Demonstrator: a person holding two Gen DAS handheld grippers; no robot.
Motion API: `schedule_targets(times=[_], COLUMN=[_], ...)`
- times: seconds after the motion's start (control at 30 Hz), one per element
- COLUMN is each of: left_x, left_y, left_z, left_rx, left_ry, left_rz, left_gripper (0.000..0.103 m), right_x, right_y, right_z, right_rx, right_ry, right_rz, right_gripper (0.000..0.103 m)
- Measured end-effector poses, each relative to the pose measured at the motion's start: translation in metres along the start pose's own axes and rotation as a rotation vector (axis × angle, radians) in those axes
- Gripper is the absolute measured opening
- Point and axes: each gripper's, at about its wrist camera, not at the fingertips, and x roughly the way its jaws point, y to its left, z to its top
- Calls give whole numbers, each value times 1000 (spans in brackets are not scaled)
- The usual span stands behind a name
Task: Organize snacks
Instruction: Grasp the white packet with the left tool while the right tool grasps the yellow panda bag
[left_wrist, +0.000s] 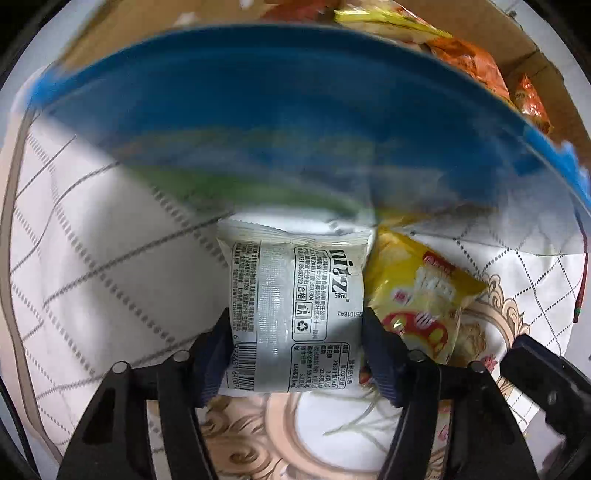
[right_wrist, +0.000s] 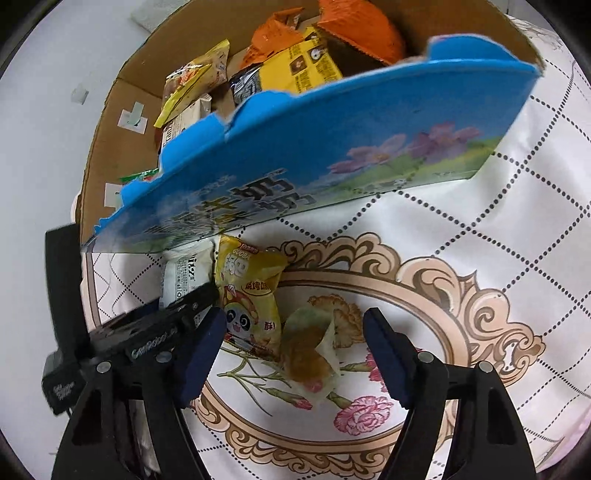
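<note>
A white snack packet with black print and a barcode lies on the tablecloth. My left gripper points down over it, and both blue pads press on its sides. Against its right side lies a yellow snack packet. In the right wrist view the same white packet and yellow packet lie under the box flap, with the left gripper's black body over the white one. My right gripper stands open around a clear-wrapped brown pastry, with neither pad touching it.
A cardboard box with a blue printed flap stands just behind the packets and holds several orange, yellow and white snacks. The white tablecloth has a dotted grid and a floral ornament. The right gripper's black body sits close by at lower right.
</note>
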Motion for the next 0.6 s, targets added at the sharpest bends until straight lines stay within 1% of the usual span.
schedule_targets(times=[0.17, 0.3, 0.43, 0.53, 0.6], left_x=[-16, -29, -29, -25, -23], left_y=[33, 55, 62, 63, 61], left_z=[-35, -61, -68, -66, -65], left_rx=[-53, -99, -113, -111, -107], left_ry=[-28, -51, -50, -39, -37], left_rz=[41, 81, 87, 100, 113], left_gripper=[63, 63, 63, 64, 65], right_x=[22, 49, 76, 90, 93], right_y=[25, 47, 65, 79, 84], right_z=[-1, 0, 2, 3, 3], right_rx=[-10, -7, -7, -61, -104], right_ry=[19, 40, 67, 64, 55], right_rz=[1, -46, -105, -187, -212], right_gripper=[79, 79, 83, 85, 85])
